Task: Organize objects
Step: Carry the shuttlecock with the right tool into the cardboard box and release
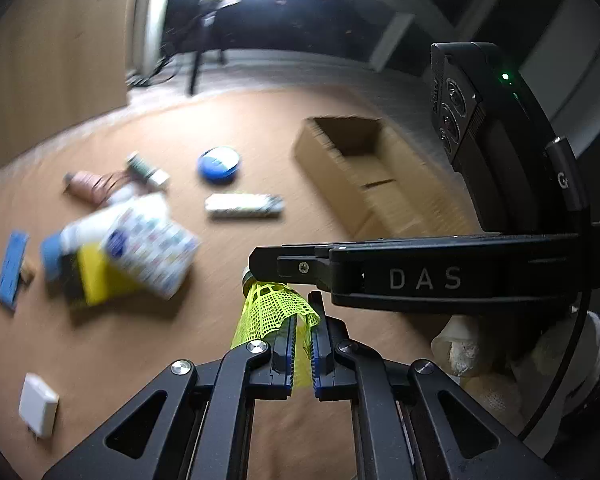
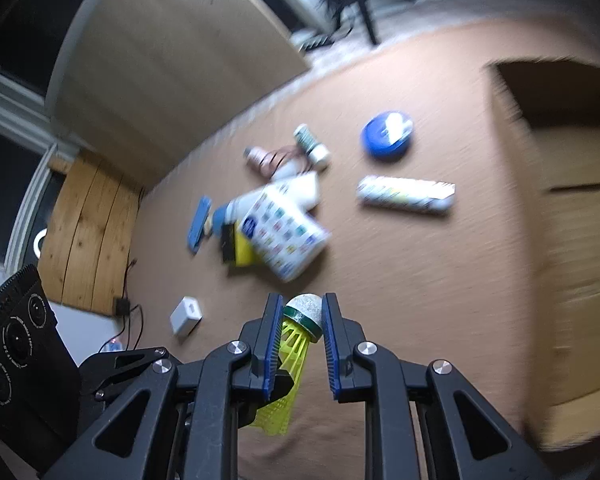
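A yellow mesh shuttlecock point(image 1: 266, 304) with a white cork head point(image 2: 305, 310) hangs above the brown table, held from both ends. My left gripper point(image 1: 304, 320) is shut on the edge of its yellow skirt, which is pinched flat between the blue pads. My right gripper point(image 2: 302, 300) is shut on the cork head. In the left wrist view the right gripper point(image 1: 258, 276) reaches in from the right and covers the head. An open cardboard box point(image 1: 348, 160) point(image 2: 560, 200) stands at the far right of the table.
Loose items lie to the left: a blue round tin point(image 2: 388, 134), a white tube point(image 2: 406, 194), a patterned white carton point(image 2: 284, 236) on a yellow and black thing, small bottles point(image 2: 310, 142), a blue flat bar point(image 1: 12, 270) and a white square adapter point(image 2: 186, 316). Both views are motion-blurred.
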`<state>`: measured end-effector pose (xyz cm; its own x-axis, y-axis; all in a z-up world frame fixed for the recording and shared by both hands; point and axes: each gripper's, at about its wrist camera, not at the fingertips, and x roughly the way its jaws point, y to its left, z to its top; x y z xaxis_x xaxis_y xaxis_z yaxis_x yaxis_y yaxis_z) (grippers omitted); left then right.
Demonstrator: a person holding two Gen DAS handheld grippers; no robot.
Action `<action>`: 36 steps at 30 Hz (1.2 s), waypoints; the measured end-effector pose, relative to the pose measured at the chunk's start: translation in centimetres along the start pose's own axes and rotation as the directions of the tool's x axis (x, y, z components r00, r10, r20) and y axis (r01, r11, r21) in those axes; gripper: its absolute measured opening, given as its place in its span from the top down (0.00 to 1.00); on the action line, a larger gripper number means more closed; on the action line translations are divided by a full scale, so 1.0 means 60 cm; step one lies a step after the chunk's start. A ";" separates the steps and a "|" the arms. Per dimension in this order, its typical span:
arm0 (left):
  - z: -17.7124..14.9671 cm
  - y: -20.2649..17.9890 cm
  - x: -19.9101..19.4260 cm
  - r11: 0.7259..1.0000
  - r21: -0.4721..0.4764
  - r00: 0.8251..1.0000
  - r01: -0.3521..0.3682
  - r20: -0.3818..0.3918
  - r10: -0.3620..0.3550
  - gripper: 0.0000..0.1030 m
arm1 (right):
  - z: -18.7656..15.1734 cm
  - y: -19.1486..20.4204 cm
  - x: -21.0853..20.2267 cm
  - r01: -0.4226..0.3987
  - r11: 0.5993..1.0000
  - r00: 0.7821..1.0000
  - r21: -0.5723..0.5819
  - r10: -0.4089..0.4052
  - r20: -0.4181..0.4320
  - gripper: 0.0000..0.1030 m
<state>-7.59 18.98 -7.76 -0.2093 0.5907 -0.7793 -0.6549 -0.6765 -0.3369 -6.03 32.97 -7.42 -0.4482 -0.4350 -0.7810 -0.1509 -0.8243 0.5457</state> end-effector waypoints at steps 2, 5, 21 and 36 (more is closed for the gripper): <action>0.029 -0.033 0.019 0.999 0.035 1.000 0.028 0.008 -0.028 0.94 | 0.007 -0.022 -0.035 0.022 1.000 0.999 0.013 -0.023 0.039 0.82; 0.062 -0.082 0.038 0.994 0.085 0.998 0.063 0.011 -0.064 0.94 | 0.014 -0.057 -0.077 0.050 0.998 0.995 0.035 -0.052 0.080 0.82; 0.149 -0.277 0.183 0.964 0.222 0.988 0.146 -0.079 -0.132 0.94 | 0.024 -0.238 -0.206 0.183 0.969 0.962 0.166 -0.211 0.171 0.82; 0.128 -0.220 0.166 0.985 0.173 0.996 0.011 -0.086 0.004 0.27 | 0.021 -0.248 -0.221 0.294 0.943 0.923 0.155 -0.322 0.209 0.42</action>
<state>-6.64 37.18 -7.03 -0.1485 0.5480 -0.8232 -0.7727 -0.5838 -0.2492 1.04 51.47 -4.78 -0.5497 -0.0602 -0.8332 -0.4109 -0.8490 0.3323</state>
